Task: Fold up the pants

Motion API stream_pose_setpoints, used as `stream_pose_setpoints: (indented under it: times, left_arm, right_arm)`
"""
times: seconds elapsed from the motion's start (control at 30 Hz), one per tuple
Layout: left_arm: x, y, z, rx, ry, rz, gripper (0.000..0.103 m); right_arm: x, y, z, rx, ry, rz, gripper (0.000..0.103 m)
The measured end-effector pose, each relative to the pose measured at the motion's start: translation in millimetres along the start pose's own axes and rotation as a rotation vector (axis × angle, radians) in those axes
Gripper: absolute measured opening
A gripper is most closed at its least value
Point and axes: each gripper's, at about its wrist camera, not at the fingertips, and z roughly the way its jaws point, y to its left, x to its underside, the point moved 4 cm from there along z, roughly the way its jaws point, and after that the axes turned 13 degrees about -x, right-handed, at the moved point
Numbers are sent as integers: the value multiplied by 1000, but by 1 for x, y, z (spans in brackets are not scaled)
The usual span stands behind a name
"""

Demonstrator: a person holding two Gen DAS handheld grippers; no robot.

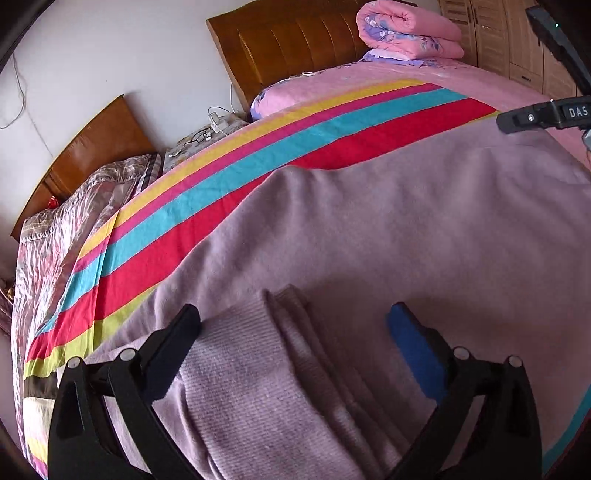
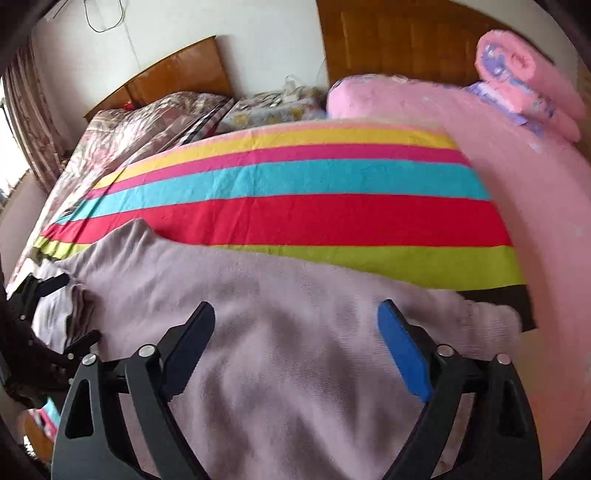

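Observation:
The mauve knit pants [image 1: 388, 229] lie spread across the striped blanket [image 1: 229, 177] on the bed. Their ribbed waistband [image 1: 251, 369] lies bunched between the fingers of my left gripper [image 1: 291, 317], which is open just above it. My right gripper [image 2: 295, 314] is open over the pants [image 2: 258, 288], near the cuff end [image 2: 491, 314] at the right. The right gripper's finger [image 1: 532, 116] shows at the far right of the left wrist view. The left gripper [image 2: 55, 314] shows at the left edge of the right wrist view, jaws apart.
A folded pink quilt [image 1: 406, 29] sits by the wooden headboard [image 1: 295, 40]. A pink pillow [image 2: 354, 96] lies beyond the blanket. A second bed [image 2: 140, 125] with a patterned cover stands at the left. Cables and small items [image 1: 210, 125] sit between the beds.

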Motion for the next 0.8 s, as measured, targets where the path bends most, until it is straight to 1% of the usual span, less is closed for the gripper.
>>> stream_pose_setpoints:
  times: [0.07, 0.1, 0.17, 0.2, 0.23, 0.27, 0.3, 0.33, 0.4, 0.47, 0.5, 0.6, 0.67, 0.7, 0.73, 0.77, 0.8]
  left_arm:
    - [0, -1, 1, -8, -1, 1, 102]
    - [0, -1, 2, -9, -2, -2, 102]
    - [0, 0, 3, -7, 0, -3, 102]
    - [1, 2, 1, -5, 0, -6, 102]
    - [1, 3, 0, -7, 0, -11, 102]
    - [1, 5, -2, -27, -1, -20, 102]
    - [-1, 6, -7, -54, -10, -30, 102]
    - [-3, 6, -16, -61, -33, -43, 102]
    - [-9, 3, -43, -15, -99, -66, 102]
    - [-14, -9, -65, 20, -154, -45, 102]
    - [-15, -17, -73, 40, -166, -29, 102]
    - [-8, -52, -83, 111, -169, 53, 102]
    - [2, -74, -80, 117, -153, 111, 102]
    - [8, -82, -77, 116, -139, 132, 102]
    - [12, -89, -76, 102, -135, 137, 102]
    - [14, -88, -76, 98, -148, 116, 102]
    - [15, -89, -76, 106, -137, 109, 102]
  right_arm:
    - [13, 14, -6, -87, -1, -16, 89]
    - [22, 17, -4, -72, 19, -31, 89]
    - [42, 18, 2, 5, 83, -70, 89]
    - [49, 19, 5, 42, 98, -91, 89]
    - [58, 22, 0, 92, 88, -111, 89]
    - [66, 23, -6, 117, 79, -120, 89]
    - [74, 28, -16, 114, 59, -136, 89]
    - [79, 34, -24, 103, 34, -149, 89]
    - [92, 42, -46, 81, -23, -149, 89]
    - [105, 46, -59, 48, -66, -114, 89]
    - [110, 48, -61, 33, -69, -105, 89]
    - [134, 57, -60, 31, -46, -133, 89]
    - [153, 55, -53, 26, -6, -125, 89]
    - [159, 53, -59, 12, -24, -120, 89]
    - [163, 51, -64, -9, -38, -111, 89]
    - [168, 51, -73, -36, -46, -95, 89]
    - [171, 50, -82, -60, -58, -81, 89]
